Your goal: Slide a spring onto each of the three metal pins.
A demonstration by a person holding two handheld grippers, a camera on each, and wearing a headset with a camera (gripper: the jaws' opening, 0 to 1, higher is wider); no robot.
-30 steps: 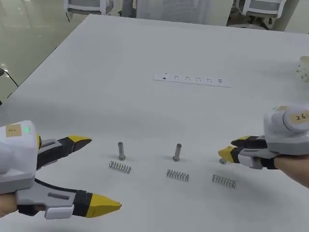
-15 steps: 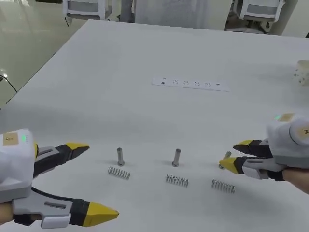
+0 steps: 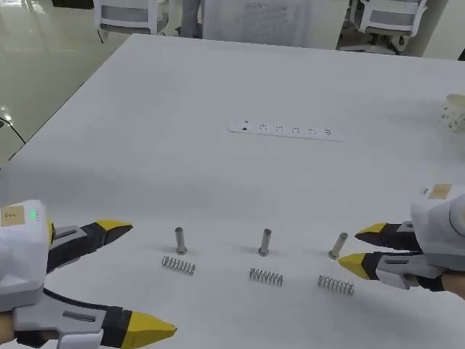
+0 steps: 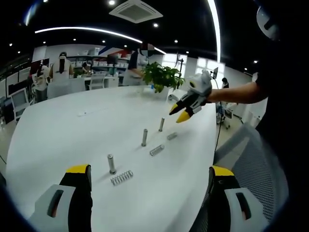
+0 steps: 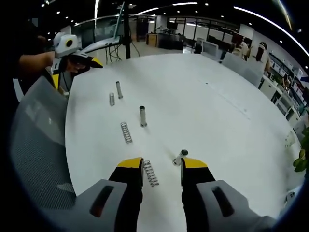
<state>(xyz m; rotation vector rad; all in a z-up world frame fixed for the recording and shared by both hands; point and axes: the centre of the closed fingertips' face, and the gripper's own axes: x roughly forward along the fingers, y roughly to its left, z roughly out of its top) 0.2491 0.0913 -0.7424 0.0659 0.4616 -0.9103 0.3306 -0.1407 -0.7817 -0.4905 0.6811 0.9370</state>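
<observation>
1. The right tongs (image 3: 361,246) hover low over the tabletop (image 3: 218,80), jaws narrow and holding nothing. The left tongs (image 3: 138,280) are spread wide and are also empty.
2. Three pins stand in a row between the two tongs, with a loose spring lying beside each. No spring is on a pin yet.
3. The nearest pin (image 3: 338,246) sits just off the right tongs' tips and appears to lean. The nearest spring (image 3: 336,284) lies just beside those tips.
4. Judgement: the step in hand is picking up that spring. It should be gripped lightly near one end so the coils are not crushed and the bore stays open. Its axis should be lined up with the pin before it is slid down.
5. Risk: the leaning pin may topple if nudged. The left tongs, now well apart from it, could steady it.
6. The middle pin (image 3: 265,242) and middle spring (image 3: 266,276) lie between the tongs. The far pin (image 3: 179,240) and far spring (image 3: 179,265) lie near the left tongs.
7. A power strip (image 3: 285,130), a pale cup (image 3: 454,113) and office chairs (image 3: 131,11) lie well beyond both tongs. No obstruction is seen.
</observation>
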